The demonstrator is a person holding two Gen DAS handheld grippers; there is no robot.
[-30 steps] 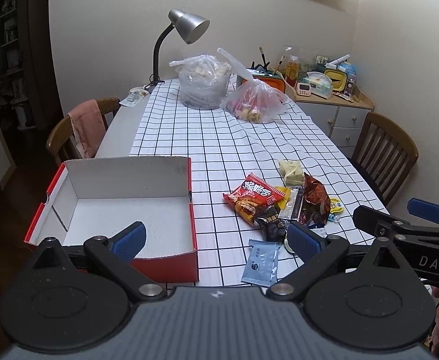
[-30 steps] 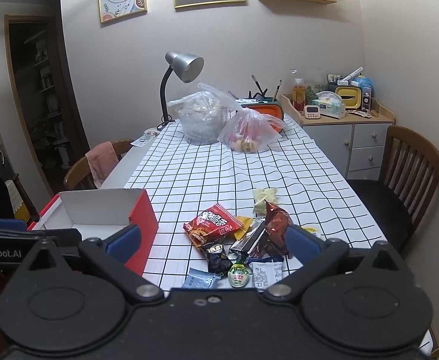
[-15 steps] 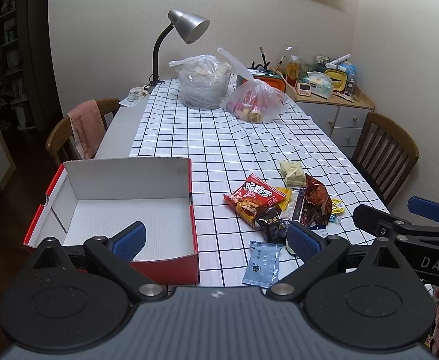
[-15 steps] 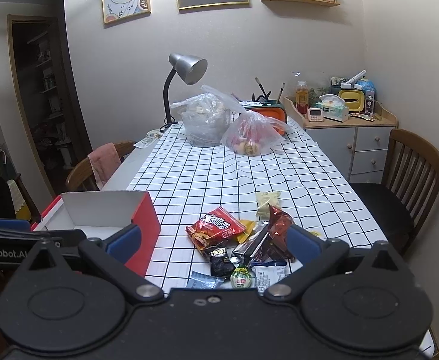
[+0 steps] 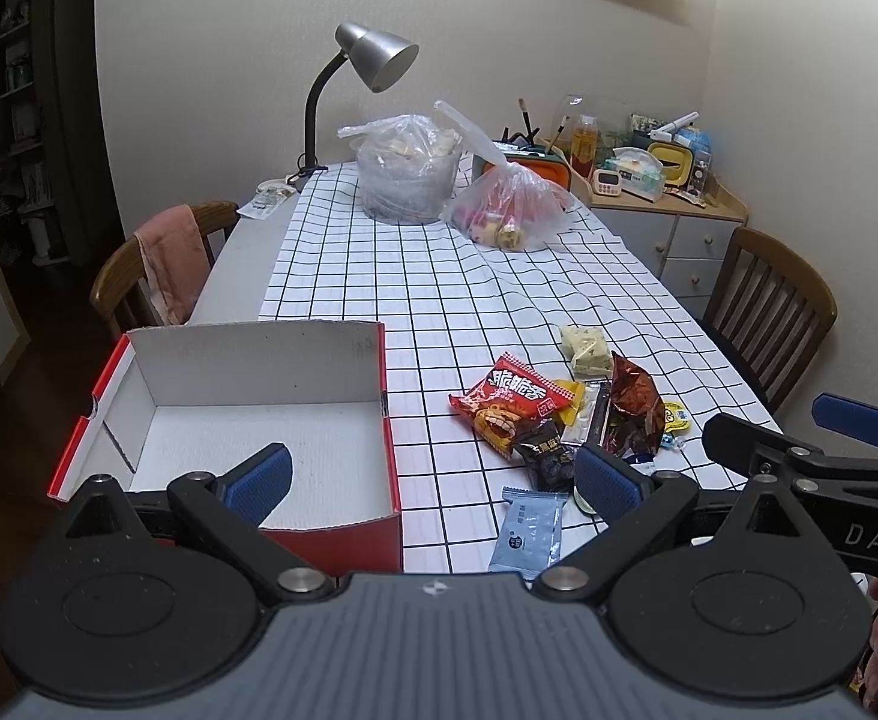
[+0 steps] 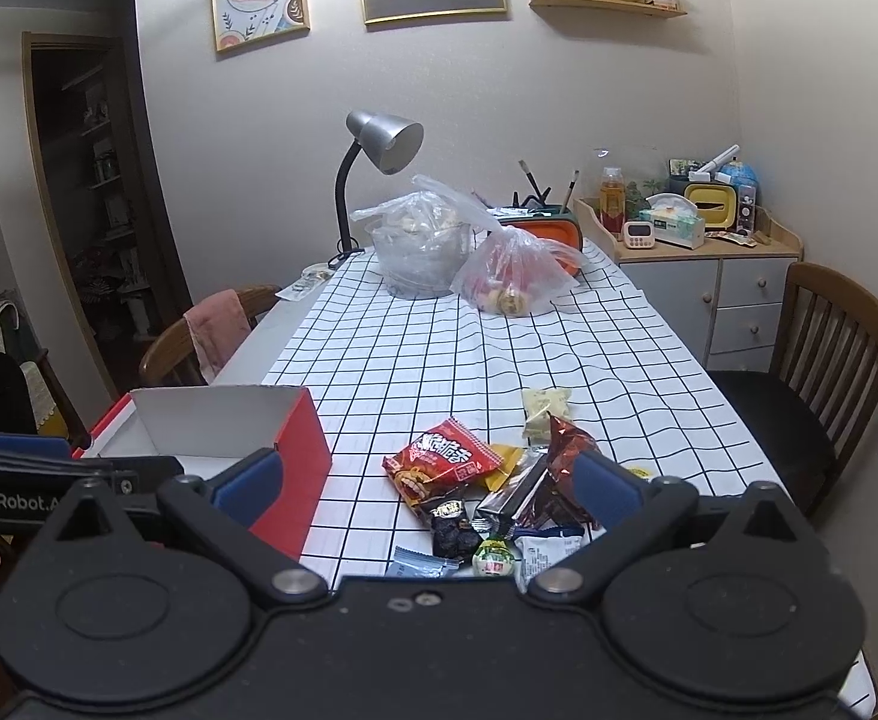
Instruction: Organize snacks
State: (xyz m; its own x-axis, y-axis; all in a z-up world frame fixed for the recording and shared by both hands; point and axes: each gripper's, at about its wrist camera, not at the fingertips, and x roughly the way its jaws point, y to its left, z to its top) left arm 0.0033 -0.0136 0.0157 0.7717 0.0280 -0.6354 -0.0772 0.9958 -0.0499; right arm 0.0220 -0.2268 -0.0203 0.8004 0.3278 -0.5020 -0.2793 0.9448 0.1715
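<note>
Two grippers, jaws apart, empty; checked tablecloth (image 5: 426, 300) holds snack pile (image 5: 559, 420), red box (image 5: 246, 420); lamp (image 6: 378, 144) behind.

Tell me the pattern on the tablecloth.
The tablecloth is white with a thin black grid of squares; it shows best in the right wrist view.

Open-topped box (image 5: 246, 420) with bare floor, entry from above, bare desk (image 5: 439, 312) strip between box and snack pile (image 5: 565, 414), wide free cloth beyond the pile, two plastic bags (image 5: 408, 174) and lamp (image 5: 372, 54) blocking the far end, chairs (image 5: 769, 300) flanking both sides
</note>
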